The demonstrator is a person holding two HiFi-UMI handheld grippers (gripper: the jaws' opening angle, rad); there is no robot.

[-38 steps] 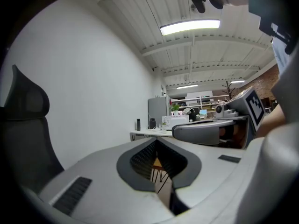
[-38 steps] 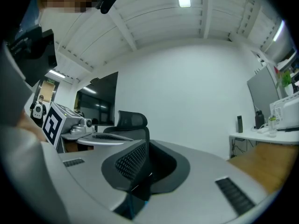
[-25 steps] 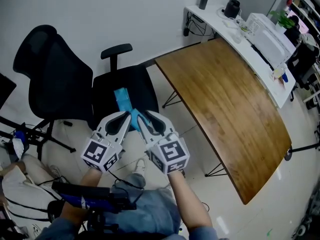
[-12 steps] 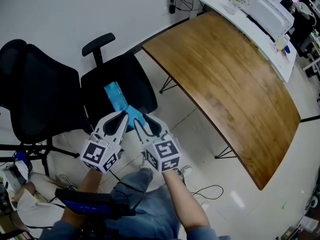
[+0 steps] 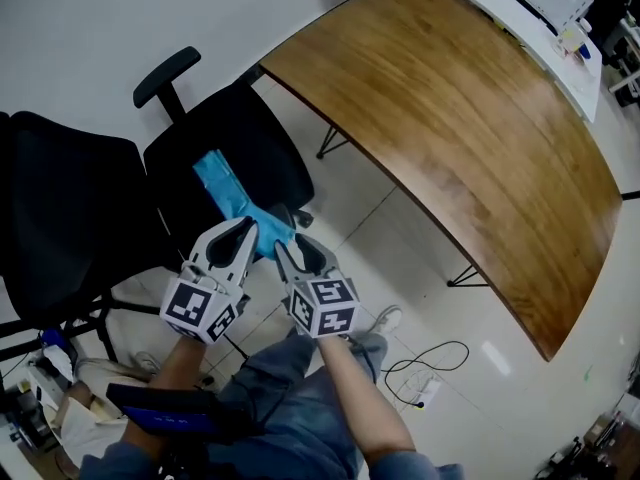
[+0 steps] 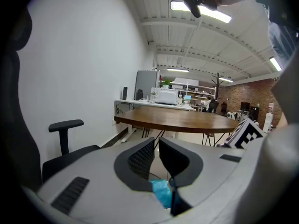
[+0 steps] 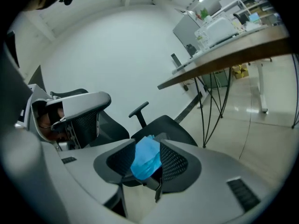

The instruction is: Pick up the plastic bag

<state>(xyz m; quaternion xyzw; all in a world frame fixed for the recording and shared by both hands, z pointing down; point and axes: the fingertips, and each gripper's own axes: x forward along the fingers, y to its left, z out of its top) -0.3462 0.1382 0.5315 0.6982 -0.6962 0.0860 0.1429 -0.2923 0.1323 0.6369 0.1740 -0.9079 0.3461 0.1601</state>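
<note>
The person holds both tools side by side low in front of the body, forearms reaching forward, the left forearm [image 5: 172, 368] bare and the right forearm [image 5: 352, 393] beside it. Both tools tip slightly downward, marker cubes facing up. The left tool [image 5: 246, 228] has its jaws drawn almost together, a scrap of the plastic bag [image 7: 145, 160] caught low between them. The right tool [image 5: 284, 244] has just been opening its jaws; they stand apart with the bag loose between them.
</note>
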